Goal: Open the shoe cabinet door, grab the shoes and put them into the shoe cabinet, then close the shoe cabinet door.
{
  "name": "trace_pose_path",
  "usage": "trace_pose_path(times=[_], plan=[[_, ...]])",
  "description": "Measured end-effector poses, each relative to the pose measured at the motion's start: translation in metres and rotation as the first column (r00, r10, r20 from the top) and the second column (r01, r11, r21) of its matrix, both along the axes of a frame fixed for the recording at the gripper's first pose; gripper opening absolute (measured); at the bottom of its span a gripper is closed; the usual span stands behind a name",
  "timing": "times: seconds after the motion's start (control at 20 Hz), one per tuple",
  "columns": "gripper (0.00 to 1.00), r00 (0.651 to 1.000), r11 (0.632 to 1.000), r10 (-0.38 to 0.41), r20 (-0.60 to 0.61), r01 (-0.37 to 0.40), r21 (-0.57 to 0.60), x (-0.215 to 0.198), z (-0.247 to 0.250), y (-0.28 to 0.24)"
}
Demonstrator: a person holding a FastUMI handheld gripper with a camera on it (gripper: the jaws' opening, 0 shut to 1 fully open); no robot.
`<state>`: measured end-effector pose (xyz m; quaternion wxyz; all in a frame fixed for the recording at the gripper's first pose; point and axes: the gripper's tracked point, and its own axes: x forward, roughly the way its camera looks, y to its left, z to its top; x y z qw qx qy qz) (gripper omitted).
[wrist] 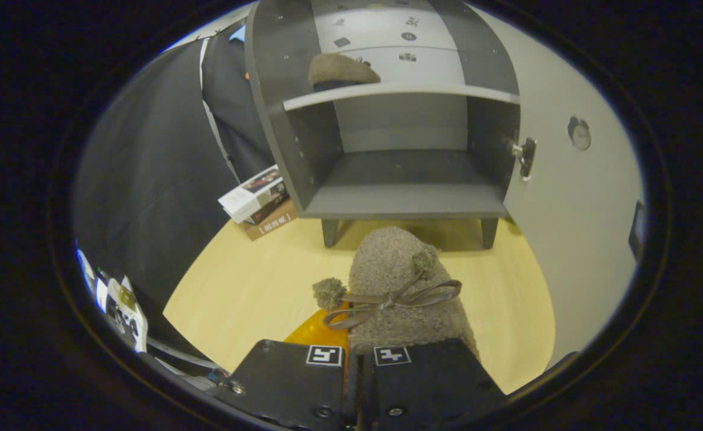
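A fuzzy brown slipper (400, 287) with a ribbon bow and two pompoms juts forward from between my fingers (294, 377). My gripper (354, 359) is shut on the slipper's rear edge, holding it above the yellow floor. Beyond it stands the grey shoe cabinet (405, 203) on short legs, its lower compartment bare. The cabinet door (572, 197) is swung wide open to the right, hinge showing. A second brown slipper (342, 70) rests on the cabinet's upper shelf.
Stacked books (258, 200) lean by the cabinet's left foot. Black cloth wall runs along the left. An orange piece (321, 328) shows under the held slipper. Pale wooden floor (249, 287) lies between me and the cabinet.
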<state>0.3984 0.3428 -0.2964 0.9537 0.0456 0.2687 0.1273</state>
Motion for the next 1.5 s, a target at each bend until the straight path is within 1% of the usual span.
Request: trace_pose_path(times=[0.15,0.25,0.45,0.65,0.75,0.9,1.1,1.3,1.4,1.5], plan=[[0.07,0.995,0.999,-0.03,0.09,0.031,-0.007,-0.015,0.058,-0.008],[0.07,0.991,0.999,-0.049,0.121,0.049,0.001,-0.019,0.091,-0.009],[0.06,0.969,0.997,-0.068,0.238,0.076,-0.023,-0.018,0.16,-0.015],[0.07,0.943,0.995,-0.081,0.324,0.097,-0.035,-0.005,0.219,-0.011],[0.07,0.93,0.994,-0.082,0.359,0.102,-0.039,0.009,0.244,-0.009],[0.07,0.911,0.993,-0.084,0.404,0.111,-0.044,0.037,0.278,-0.006],[0.07,0.884,0.989,-0.096,0.458,0.136,-0.054,0.089,0.315,-0.007],[0.07,0.883,0.99,-0.098,0.46,0.133,-0.044,0.148,0.33,-0.005],[0.07,0.877,0.988,-0.113,0.467,0.151,-0.044,0.18,0.335,-0.011],[0.07,0.879,0.986,-0.122,0.462,0.16,-0.044,0.214,0.333,-0.015]])
